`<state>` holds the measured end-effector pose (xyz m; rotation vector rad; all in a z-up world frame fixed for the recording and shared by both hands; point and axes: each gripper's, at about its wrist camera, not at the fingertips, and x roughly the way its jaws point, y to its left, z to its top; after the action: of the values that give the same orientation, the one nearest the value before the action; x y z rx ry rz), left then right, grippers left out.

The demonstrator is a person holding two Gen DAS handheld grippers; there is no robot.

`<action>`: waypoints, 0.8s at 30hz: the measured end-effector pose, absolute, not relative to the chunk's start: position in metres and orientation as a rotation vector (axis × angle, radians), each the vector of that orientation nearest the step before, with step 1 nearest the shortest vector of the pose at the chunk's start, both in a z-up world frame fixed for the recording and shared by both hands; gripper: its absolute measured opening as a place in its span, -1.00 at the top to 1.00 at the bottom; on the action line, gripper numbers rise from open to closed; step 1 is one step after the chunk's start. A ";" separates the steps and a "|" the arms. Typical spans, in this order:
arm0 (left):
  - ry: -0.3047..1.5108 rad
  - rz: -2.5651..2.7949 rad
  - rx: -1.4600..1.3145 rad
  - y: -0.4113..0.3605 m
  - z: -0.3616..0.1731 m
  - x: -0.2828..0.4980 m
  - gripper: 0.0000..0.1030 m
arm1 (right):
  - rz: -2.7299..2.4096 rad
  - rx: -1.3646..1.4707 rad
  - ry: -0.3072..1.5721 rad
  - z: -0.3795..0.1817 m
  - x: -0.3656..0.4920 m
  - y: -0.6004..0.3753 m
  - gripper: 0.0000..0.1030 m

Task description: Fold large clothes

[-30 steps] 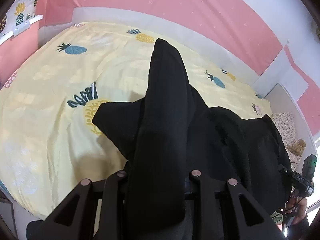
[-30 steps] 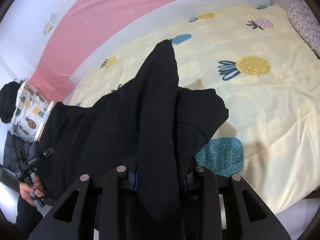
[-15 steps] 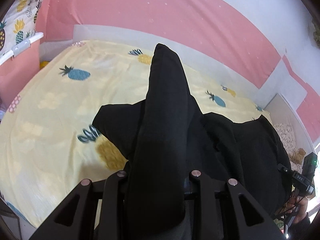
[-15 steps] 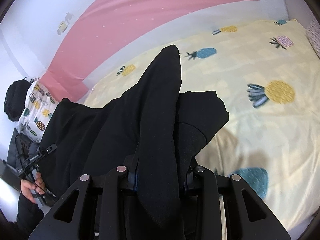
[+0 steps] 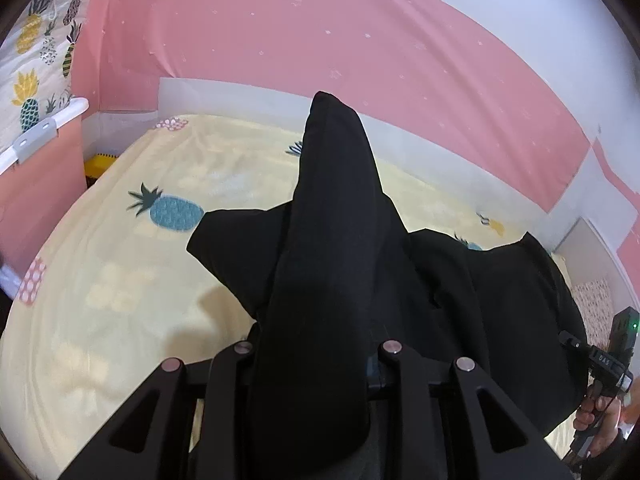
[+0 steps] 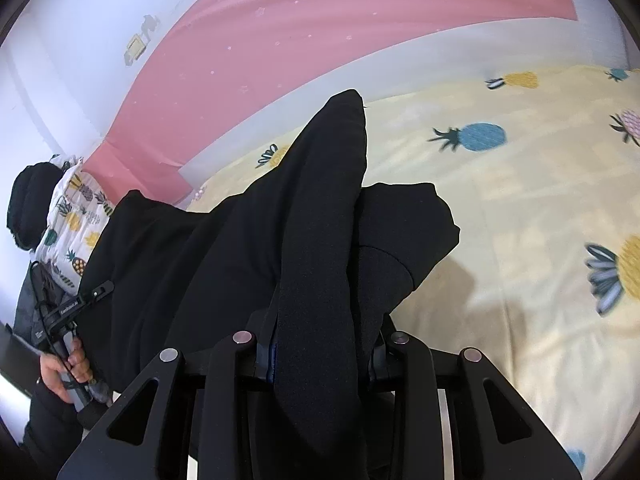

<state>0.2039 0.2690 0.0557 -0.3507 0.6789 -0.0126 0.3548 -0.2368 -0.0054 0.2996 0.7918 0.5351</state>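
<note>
A large black garment (image 5: 460,280) hangs between my two grippers above a bed. My left gripper (image 5: 316,360) is shut on one edge of it; the cloth drapes over the fingers and hides the tips. My right gripper (image 6: 320,344) is shut on another edge of the black garment (image 6: 192,256), also draped over the fingers. The cloth stretches between the two grippers, and a loose flap hangs at each outer side. The right gripper shows at the left wrist view's right edge (image 5: 612,360), and the left gripper at the right wrist view's left edge (image 6: 68,312).
The bed has a yellow pineapple-print sheet (image 5: 120,280), also in the right wrist view (image 6: 520,220). A pink and white wall (image 5: 320,40) runs behind it. A pineapple-print pillow (image 6: 72,224) lies at the left. A white rail (image 5: 40,132) stands at the far left.
Both grippers have risen and tilted up with the garment: the bed has dropped lower in both views and more wall shows. The grip on the cloth is unchanged.
</note>
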 end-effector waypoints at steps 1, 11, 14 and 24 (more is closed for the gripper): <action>0.675 -0.011 -0.346 0.275 0.055 0.213 0.46 | 0.539 0.304 0.792 -0.008 0.364 -0.231 0.41; 0.678 0.024 -0.312 0.321 0.013 0.298 0.45 | 0.548 0.326 0.842 -0.057 0.450 -0.181 0.39; 0.729 0.064 -0.337 0.337 -0.027 0.313 0.44 | 0.518 0.316 0.896 -0.086 0.465 -0.174 0.36; 0.797 0.161 -0.417 0.363 -0.106 0.314 -0.17 | 0.441 0.384 0.997 -0.133 0.471 -0.194 -0.30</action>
<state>0.3141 0.3634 -0.1057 -0.4168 0.7973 0.1609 0.4712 -0.1940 -0.1328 0.3844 0.9967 0.4409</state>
